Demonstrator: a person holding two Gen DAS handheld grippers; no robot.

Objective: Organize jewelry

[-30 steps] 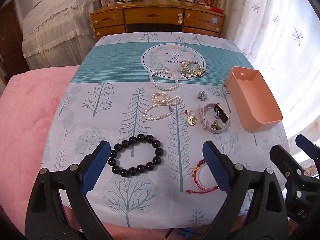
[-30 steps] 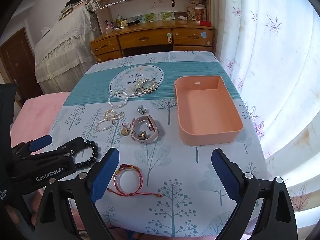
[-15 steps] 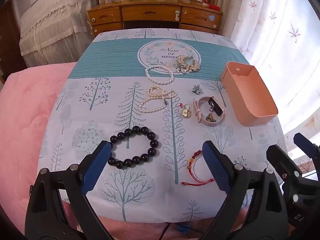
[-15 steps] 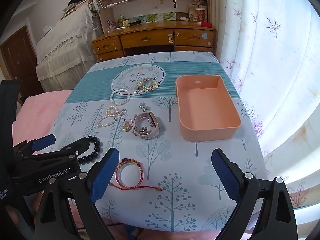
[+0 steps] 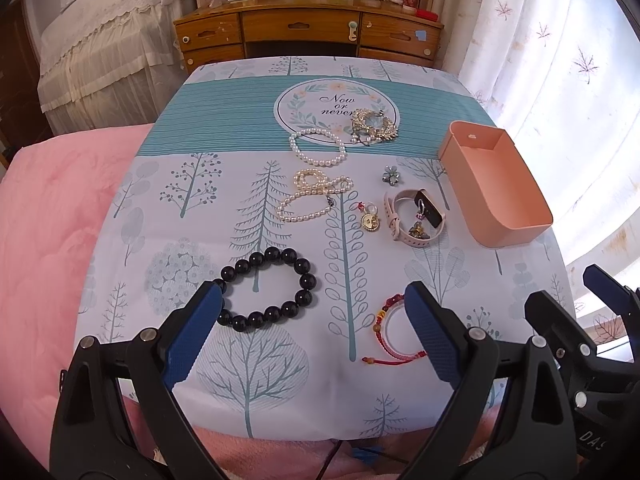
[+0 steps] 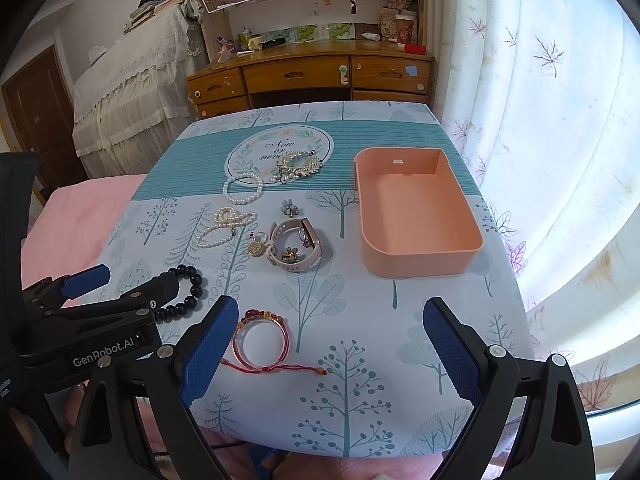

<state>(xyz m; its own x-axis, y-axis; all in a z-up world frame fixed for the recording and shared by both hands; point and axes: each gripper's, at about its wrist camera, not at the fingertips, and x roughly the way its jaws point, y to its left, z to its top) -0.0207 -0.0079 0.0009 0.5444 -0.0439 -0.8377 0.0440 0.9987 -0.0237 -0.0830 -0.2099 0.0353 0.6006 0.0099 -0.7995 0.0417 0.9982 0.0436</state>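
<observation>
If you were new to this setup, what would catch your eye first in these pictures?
Probably the empty peach tray at the right of the tree-print tablecloth, with jewelry scattered to its left. Nearest lie a black bead bracelet and a red cord bracelet, just ahead of the open left hand-held gripper and right hand-held gripper.

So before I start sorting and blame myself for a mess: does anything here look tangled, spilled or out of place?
Mostly it is just unsorted. The pink tray holds nothing, with all the jewelry loose on the cloth. The long pearl strand lies in a looped heap, and small charms sit inside the curl of the pink watch. Nothing looks broken. Both grippers are open.
</observation>
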